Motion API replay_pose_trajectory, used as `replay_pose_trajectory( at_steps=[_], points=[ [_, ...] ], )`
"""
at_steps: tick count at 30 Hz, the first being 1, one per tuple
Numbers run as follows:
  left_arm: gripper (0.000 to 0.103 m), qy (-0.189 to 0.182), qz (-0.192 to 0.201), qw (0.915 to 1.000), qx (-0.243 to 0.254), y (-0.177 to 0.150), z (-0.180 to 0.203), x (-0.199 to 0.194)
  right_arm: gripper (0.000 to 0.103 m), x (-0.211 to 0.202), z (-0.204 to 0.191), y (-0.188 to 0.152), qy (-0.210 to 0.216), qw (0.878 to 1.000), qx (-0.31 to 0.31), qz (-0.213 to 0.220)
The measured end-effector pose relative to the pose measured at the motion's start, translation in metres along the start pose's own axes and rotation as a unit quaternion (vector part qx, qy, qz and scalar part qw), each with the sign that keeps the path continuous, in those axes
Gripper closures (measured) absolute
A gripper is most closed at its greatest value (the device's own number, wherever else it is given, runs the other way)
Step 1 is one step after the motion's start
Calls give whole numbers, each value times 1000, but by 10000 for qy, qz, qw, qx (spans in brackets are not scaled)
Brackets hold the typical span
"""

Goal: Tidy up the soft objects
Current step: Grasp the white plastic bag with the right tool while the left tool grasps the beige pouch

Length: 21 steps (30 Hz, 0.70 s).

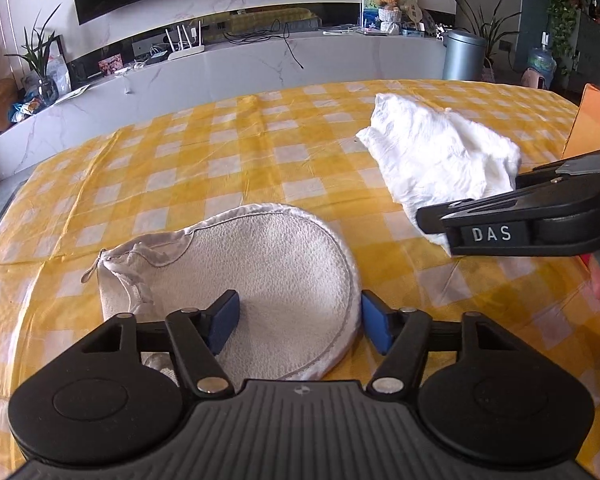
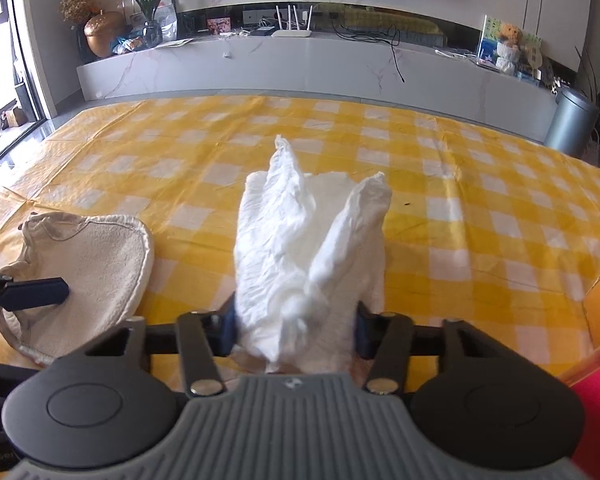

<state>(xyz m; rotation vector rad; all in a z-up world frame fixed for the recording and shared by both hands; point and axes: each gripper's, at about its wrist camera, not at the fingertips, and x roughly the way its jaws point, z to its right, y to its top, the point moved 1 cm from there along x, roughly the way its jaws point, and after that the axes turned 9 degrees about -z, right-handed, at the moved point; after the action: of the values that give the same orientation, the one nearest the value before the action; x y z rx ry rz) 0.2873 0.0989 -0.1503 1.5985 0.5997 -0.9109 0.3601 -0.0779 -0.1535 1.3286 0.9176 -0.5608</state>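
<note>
- The surface [image 1: 228, 152] is wide and is covered with a yellow and white checked cloth, a little creased. It is mostly bare apart from the two soft things, and something orange and red stands at its right edge.
- Behind it is a living room: a long pale marble-look cabinet [image 2: 300, 60] with a router, cables, plants and a small teddy bear, a dark screen on the wall above, and a grey bin at the far right.
- The round towelling mitt [image 1: 260, 280] lies flat on the near left part of the surface, with its open cuff to the left.
- The white crumpled cloth [image 2: 300, 248] lies to the right of the mitt, a little apart from it, with two folds standing up.
- The right gripper [image 2: 296, 328] has its blue pads on both sides of the near end of the white cloth and seems to press it, so I judge it holds the cloth.
- The left gripper [image 1: 298, 320] is wide open. One pad rests over the mitt, the other stands just beside its right rim, and it holds nothing.
- The step in hand seems to be to grasp both things. For the mitt, the left gripper should go lower so that the pads take the rim itself and not only the top layer. The white cloth should be lifted slowly, because loose folds can slip or drag.
</note>
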Motion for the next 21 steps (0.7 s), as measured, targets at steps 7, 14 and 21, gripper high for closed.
replay_pose_trajectory(
  at_steps=[7,14,21],
  points=[
    [71,236,46,9997,-69,0,-3,-3,82,-13,-9,-6,145,9996,-210,-134],
    [94,295,73,9995,-90,2,0,-26,83,-44,-18,-22,266,9986,-441,-112],
    [94,-88,242,9991,-342,-8,20,-90,83,-95,-14,-49,445,9980,-445,-70]
  ],
)
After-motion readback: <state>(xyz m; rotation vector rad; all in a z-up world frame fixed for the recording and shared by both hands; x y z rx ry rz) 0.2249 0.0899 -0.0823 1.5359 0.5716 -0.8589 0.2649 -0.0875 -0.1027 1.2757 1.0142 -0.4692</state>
